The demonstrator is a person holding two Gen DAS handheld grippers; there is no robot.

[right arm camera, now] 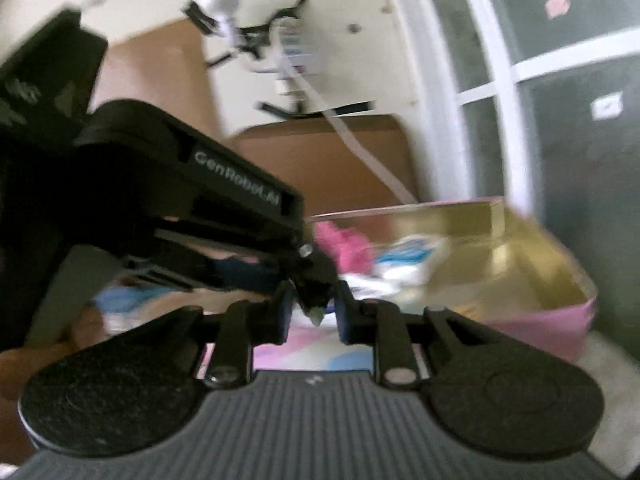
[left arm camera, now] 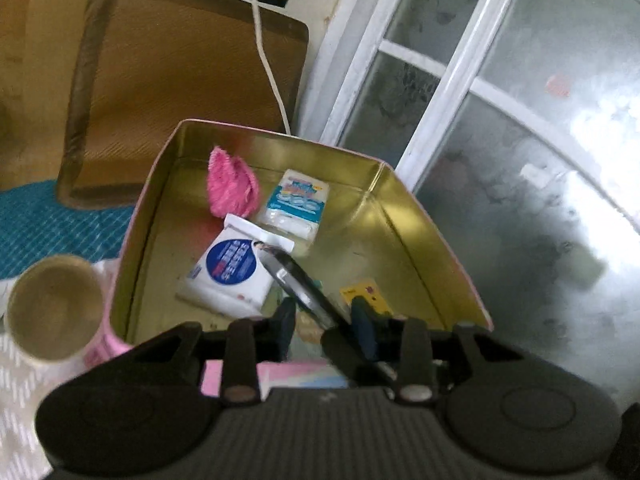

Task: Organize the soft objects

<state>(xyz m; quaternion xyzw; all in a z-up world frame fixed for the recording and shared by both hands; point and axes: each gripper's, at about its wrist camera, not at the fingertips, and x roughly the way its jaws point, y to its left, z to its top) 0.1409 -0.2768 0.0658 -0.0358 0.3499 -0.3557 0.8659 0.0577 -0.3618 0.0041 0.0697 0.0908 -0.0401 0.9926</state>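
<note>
A pink tin box with a gold inside stands open below my left gripper. In it lie a pink fluffy cloth, a white and blue tissue pack, a white pack with a blue round label and a yellow item. My left gripper is open over the box's near edge, with a black strap-like thing between its fingers. In the blurred right wrist view my right gripper is open near the box, and the left gripper's black body reaches across in front of it.
A brown woven mat leans behind the box with a white cord over it. A cardboard tube stands left of the box on a teal cloth. A white-framed frosted window is to the right.
</note>
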